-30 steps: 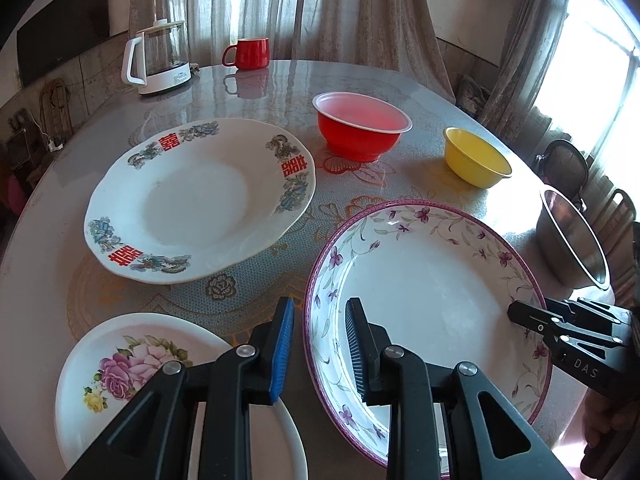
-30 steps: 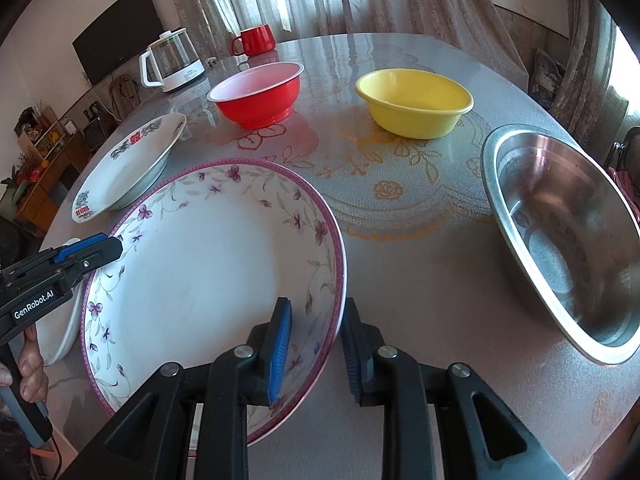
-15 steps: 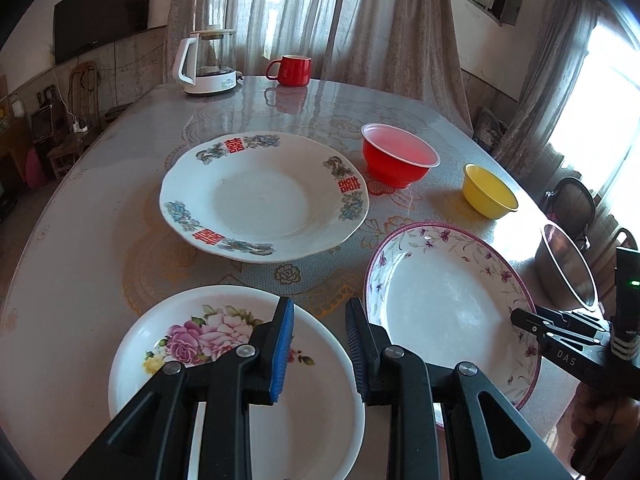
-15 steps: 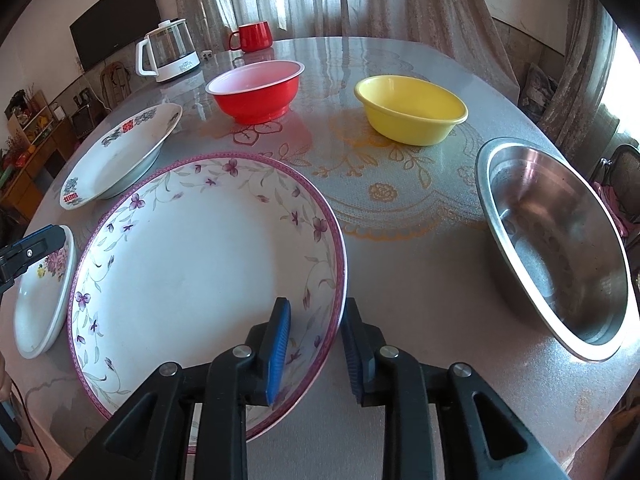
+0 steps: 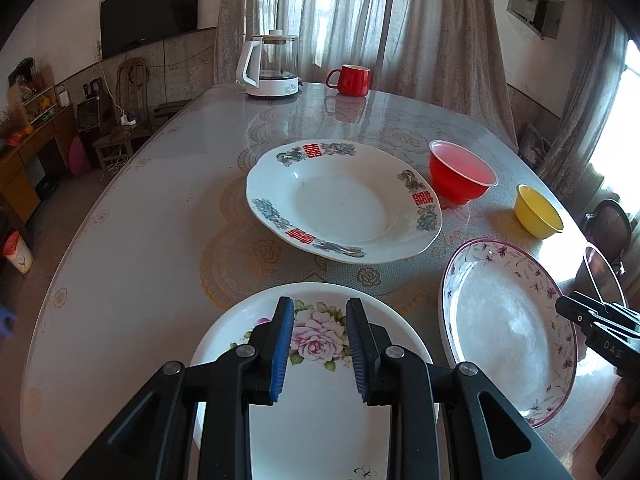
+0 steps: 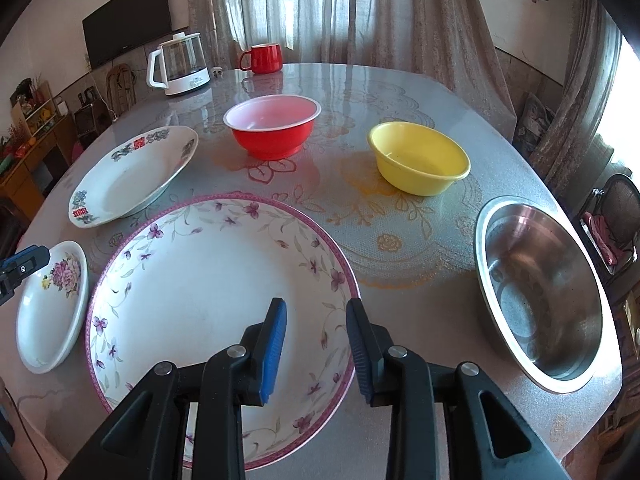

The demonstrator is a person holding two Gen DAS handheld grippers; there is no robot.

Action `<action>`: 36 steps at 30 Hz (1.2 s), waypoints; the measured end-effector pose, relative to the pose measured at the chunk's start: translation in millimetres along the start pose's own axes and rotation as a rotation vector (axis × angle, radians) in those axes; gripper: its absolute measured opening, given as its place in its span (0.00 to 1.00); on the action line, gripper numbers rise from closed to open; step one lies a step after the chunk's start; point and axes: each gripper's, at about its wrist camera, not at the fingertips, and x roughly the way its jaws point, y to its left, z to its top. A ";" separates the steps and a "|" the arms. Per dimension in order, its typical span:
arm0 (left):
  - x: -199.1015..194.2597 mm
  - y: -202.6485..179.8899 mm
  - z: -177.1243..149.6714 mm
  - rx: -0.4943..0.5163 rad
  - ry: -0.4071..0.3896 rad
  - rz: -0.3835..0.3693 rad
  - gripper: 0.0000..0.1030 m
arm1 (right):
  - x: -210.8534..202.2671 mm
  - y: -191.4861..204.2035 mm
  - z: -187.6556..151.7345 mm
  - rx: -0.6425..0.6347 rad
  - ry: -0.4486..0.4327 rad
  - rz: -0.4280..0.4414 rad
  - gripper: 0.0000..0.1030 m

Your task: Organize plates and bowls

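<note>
My left gripper hovers open over a small white plate with a pink rose, with nothing between its pads. To its right lies a large plate with a purple floral rim. My right gripper is above that plate's near right rim. Its jaws are opening and the pads stand clear of the rim. A white plate with red characters lies further back. A red bowl, a yellow bowl and a steel bowl stand to the right.
A white kettle and a red mug stand at the far edge of the round table. Chairs and a cabinet stand around it. The steel bowl sits close to the table's right edge.
My left gripper has swung left from the purple-rimmed plate to above the rose plate. The right gripper's jaws have widened off the purple plate's rim and lifted slightly.
</note>
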 end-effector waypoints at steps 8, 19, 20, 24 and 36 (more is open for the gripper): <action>5.8 8.2 7.0 -0.012 0.001 0.009 0.27 | 13.0 34.1 23.5 0.050 0.039 0.299 0.31; 20.0 35.9 19.2 -0.085 0.039 0.009 0.27 | 39.9 79.3 54.7 0.050 0.085 0.449 0.31; 20.9 38.1 20.3 -0.087 0.039 0.014 0.27 | 42.1 81.1 56.9 0.055 0.085 0.454 0.30; 24.9 45.5 24.4 -0.094 0.043 0.029 0.27 | 48.2 86.3 65.1 0.058 0.070 0.443 0.26; 51.9 70.0 51.2 -0.169 0.105 -0.004 0.27 | 83.1 78.1 85.6 0.170 0.111 0.439 0.26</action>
